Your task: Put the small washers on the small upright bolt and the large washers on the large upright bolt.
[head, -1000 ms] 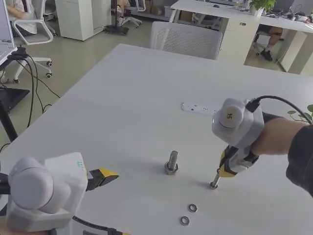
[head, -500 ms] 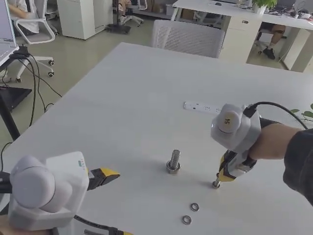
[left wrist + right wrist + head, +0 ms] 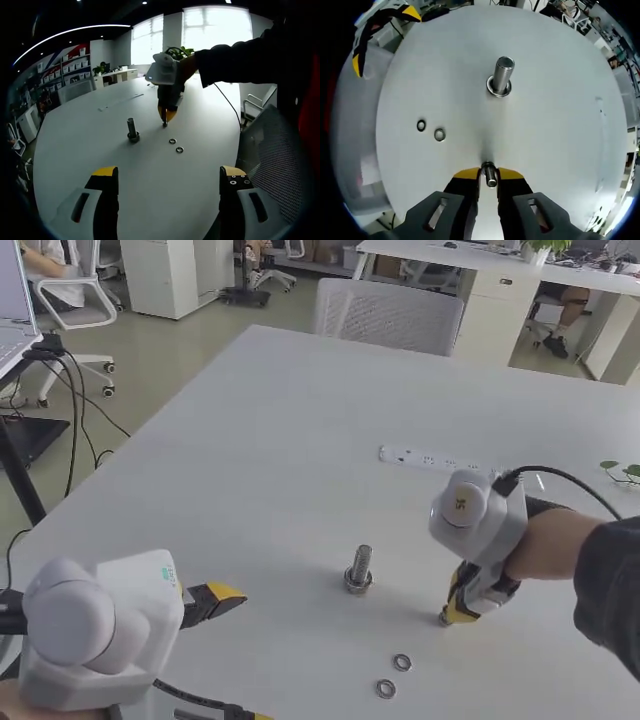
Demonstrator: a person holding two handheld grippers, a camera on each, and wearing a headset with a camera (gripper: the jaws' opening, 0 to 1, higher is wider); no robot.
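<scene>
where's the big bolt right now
In the head view the large bolt stands upright mid-table, left of the right gripper at the small bolt, two loose washers lying nearer the person.

Right tongs [image 3: 452, 615]: round sticker [image 3: 462, 505] on housing cap bears a dark mark, possibly a numeral; not legible. Left tongs [image 3: 228, 655]: small green label [image 3: 166, 576], illegible.
</scene>
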